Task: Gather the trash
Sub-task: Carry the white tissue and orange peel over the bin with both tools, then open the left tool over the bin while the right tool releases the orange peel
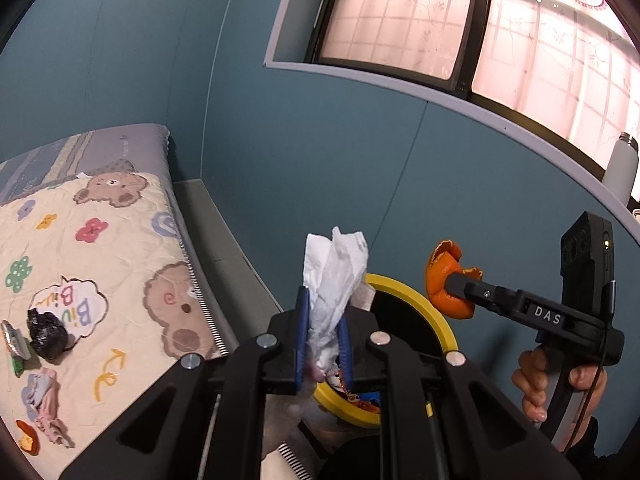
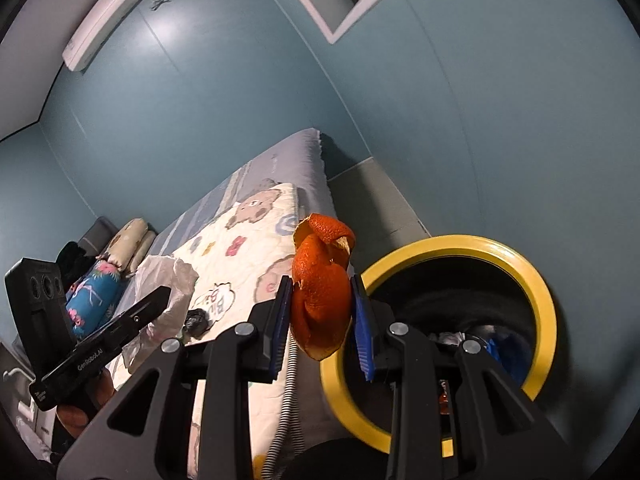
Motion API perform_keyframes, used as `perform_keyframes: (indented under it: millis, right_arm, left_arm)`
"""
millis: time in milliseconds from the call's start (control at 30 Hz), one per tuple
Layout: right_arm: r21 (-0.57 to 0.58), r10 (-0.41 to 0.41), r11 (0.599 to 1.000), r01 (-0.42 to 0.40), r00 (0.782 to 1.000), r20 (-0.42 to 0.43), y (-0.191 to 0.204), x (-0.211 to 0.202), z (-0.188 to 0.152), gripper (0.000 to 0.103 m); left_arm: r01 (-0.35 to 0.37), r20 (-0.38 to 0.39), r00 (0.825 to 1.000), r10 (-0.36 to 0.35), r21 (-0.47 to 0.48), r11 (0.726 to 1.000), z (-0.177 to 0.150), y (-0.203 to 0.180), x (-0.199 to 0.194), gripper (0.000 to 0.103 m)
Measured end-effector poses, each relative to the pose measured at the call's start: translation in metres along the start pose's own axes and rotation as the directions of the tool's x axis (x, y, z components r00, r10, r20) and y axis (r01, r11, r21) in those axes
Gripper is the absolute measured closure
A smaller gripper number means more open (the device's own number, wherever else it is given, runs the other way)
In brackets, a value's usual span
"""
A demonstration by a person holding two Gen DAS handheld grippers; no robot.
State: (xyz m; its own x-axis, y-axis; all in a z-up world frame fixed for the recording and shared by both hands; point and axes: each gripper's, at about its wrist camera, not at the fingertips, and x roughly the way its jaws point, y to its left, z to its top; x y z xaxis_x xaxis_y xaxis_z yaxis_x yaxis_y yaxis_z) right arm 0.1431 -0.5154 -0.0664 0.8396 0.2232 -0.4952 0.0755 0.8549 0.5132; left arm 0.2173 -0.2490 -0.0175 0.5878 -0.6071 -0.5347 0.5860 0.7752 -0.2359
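the tissue, white and crumpled, stands up from between the blue pads of the left gripper, whose jaws are pinched tight on its lower end; it hangs over the near rim of the bin. the peel, a curled orange piece with a pale inside edge, is clamped in the right gripper, jaws narrow around it, just beside the bin's yellow ring. the bin's inside is dark: something blue, something orange and some crumpled bits lie in it, hard to make out, and the grippers' black frames cut off its near side. only part of a hand shows on the right gripper's handle. more trash lies on the bed: a black wad, a wrapper half cut off at the edge, a pinkish crumpled heap and an orange scrap. the bed has a cream quilt with bears and flowers over a grey sheet, pillows at the far end. the walls are teal, with a frosted window, a white bottle on its sill, and an air conditioner high up.
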Motion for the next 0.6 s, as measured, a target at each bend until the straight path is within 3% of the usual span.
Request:
perform_keyframes:
  millis: [400,600]
  right_arm:
    - [0.092,-0.065,0.993,0.069,0.997,-0.036,-0.046,0.034,-0.008,0.075]
    - [0.135,-0.100,0.985,0.109,0.992,-0.071,-0.074,0.051,-0.015,0.075]
  left_arm:
    - [0.076,-0.099,0.992,-0.073,0.030,0.997,-0.008,-0.030,0.082,0.090]
    - [0.077,-0.151,0.986,-0.068,0.059,0.995,-0.013,-0.038,0.118,0.090]
